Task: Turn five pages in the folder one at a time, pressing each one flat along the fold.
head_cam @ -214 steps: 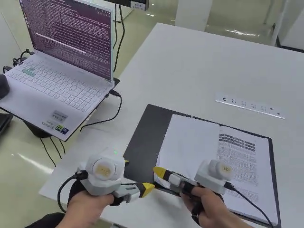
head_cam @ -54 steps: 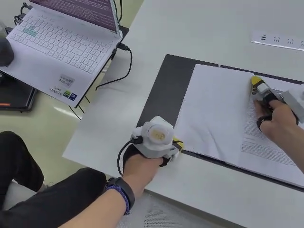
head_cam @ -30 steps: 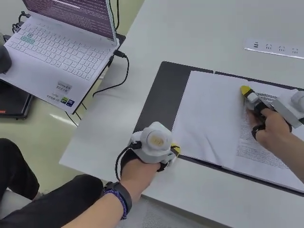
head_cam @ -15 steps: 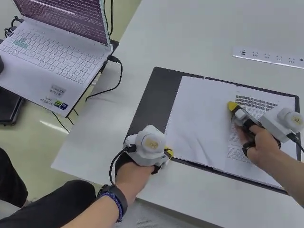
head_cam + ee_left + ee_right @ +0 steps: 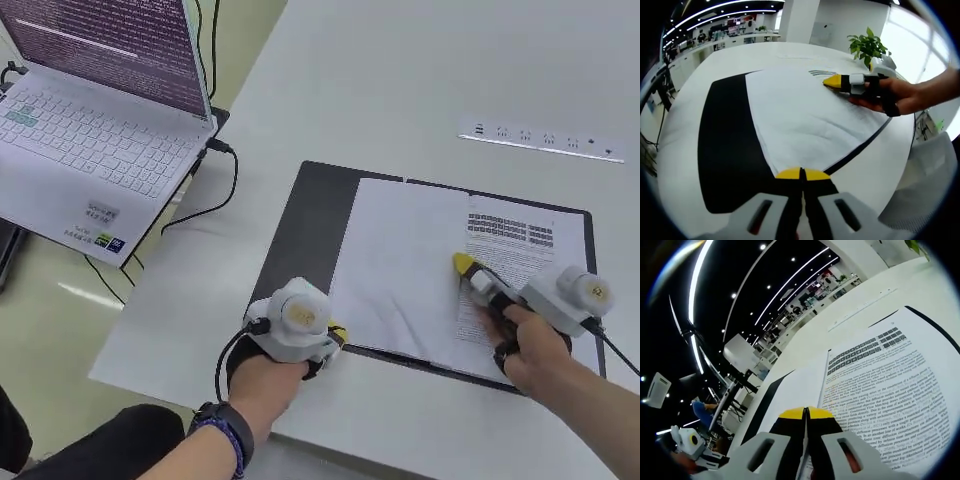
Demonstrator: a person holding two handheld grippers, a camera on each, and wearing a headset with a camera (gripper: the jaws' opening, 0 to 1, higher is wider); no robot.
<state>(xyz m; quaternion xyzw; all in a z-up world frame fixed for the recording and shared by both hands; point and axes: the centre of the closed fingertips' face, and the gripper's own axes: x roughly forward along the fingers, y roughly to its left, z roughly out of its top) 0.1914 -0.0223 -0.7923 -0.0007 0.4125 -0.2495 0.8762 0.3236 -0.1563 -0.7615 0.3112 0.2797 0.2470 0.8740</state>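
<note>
An open black folder (image 5: 305, 225) lies on the white table, with a blank white page (image 5: 400, 260) turned to the left and a printed page (image 5: 515, 265) on the right. My right gripper (image 5: 463, 264) is shut, its yellow tips down on the fold between the two pages, about halfway along it. In its own view the right gripper (image 5: 805, 413) points along the printed page (image 5: 880, 390). My left gripper (image 5: 336, 334) is shut and rests at the folder's near left edge. Seen from the left gripper (image 5: 801, 174), the tips sit on the black cover (image 5: 722, 150) at the blank page's (image 5: 800, 115) near corner.
An open laptop (image 5: 85, 150) stands on a stand left of the table, with a black cable (image 5: 205, 205) trailing by the table's edge. A white power strip (image 5: 540, 142) lies beyond the folder. A potted plant (image 5: 867, 47) stands far off.
My right gripper has slid along the fold toward the near edge of the folder. The left gripper has stayed at the folder's near left edge. The head camera has shifted.
</note>
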